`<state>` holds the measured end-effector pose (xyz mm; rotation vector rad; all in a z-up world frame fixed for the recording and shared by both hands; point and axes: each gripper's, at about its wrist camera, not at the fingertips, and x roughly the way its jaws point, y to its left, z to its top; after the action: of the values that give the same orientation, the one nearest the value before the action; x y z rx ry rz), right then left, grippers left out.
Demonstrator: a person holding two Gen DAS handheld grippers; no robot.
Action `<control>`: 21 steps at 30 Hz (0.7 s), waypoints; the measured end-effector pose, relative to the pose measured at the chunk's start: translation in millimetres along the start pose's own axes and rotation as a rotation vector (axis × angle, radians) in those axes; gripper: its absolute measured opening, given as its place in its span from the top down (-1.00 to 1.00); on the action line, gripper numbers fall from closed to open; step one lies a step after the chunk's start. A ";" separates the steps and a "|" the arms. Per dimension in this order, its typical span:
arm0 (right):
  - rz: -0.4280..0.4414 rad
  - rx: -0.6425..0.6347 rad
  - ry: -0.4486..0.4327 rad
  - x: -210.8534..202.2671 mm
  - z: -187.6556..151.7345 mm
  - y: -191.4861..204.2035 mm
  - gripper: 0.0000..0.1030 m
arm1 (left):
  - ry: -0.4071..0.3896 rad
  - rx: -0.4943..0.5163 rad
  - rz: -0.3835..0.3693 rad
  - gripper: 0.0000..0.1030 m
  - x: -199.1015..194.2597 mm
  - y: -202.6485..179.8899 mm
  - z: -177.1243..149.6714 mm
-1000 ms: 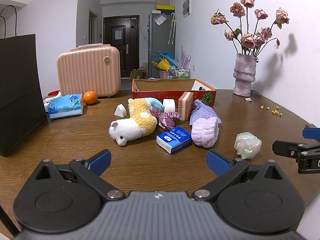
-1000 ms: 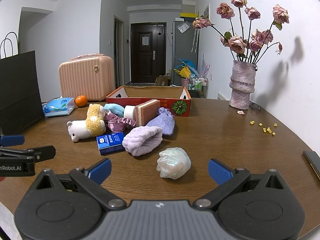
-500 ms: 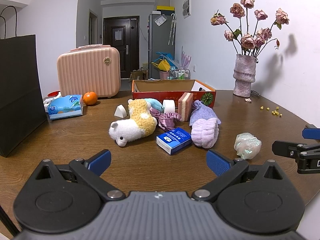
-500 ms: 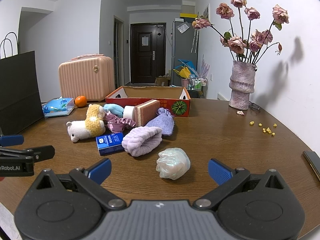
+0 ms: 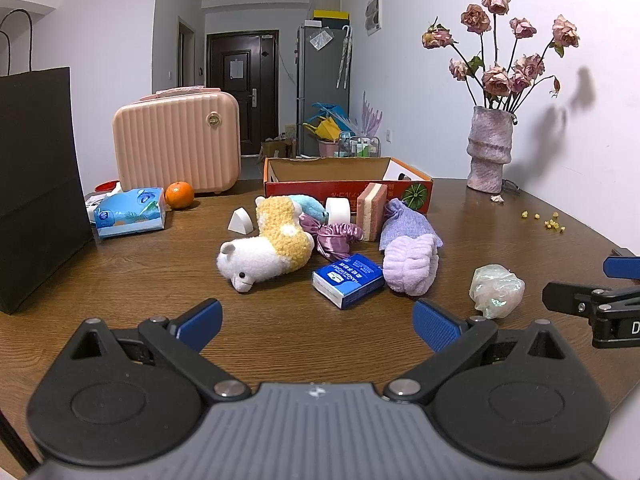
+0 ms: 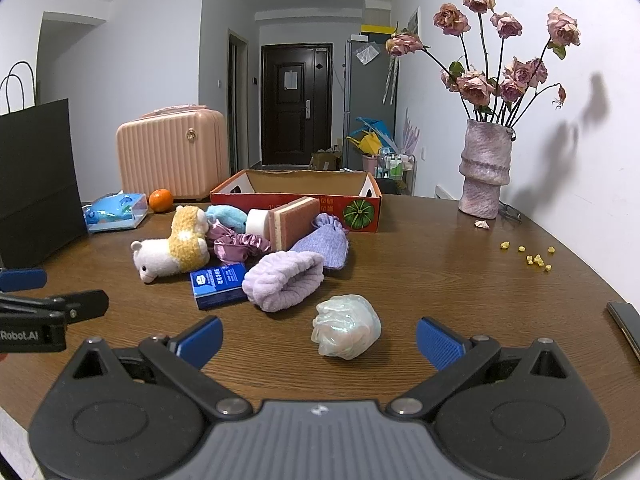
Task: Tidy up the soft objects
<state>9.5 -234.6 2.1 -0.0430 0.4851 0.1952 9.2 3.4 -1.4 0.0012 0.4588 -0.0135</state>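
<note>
Waiting low over the near edge of the brown bench [image 5: 132,280], the left tool [image 5: 316,326] has its two blue fingers spread wide and holds nothing, so it looks ready to pick something up. At about 9 o'clock a tall black bag [image 5: 36,216] stands at the edge, and next to it lies a blue tissue pack [image 5: 130,212] with an orange [image 5: 179,195] just beside it. A pink case [image 5: 176,146] stands behind them, out of the way. In the middle, at 12 o'clock from the left tool, the soft things sit in a heap, likely put close together so they are easy to reach. The toy alpaca [image 5: 266,248] lies on its side, a shiny purple scrunchie [image 5: 334,236] touches it, and a small blue box [image 5: 347,280] lies in front. A fluffy purple band [image 5: 410,266] lies just beside the box, with a pink sponge [image 5: 371,211] standing up behind. The open red box [image 5: 348,192] waits at the back of the heap, and I think the soft things should go in there. Nothing seems to be in it yet, so the job is just starting. The right tool [image 6: 318,342] is spread wide too, and empty. A pale shiny ball of soft stuff [image 6: 346,326] sits alone right in front of it, at 12 o'clock, between its fingers but not touched. That one looks easiest to grab first. A vase of dry roses [image 6: 485,168] stands far off at 2 o'clock, safe from bumps.
</note>
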 end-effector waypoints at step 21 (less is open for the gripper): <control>-0.011 -0.015 0.046 40.3 2.9 -8.3 -1.00 | 0.045 0.000 -0.005 -1.00 37.3 -0.4 2.2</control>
<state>47.4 -235.4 -14.2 -0.0649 0.5292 0.1878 43.6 2.4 -16.0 0.0008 0.5040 -0.0186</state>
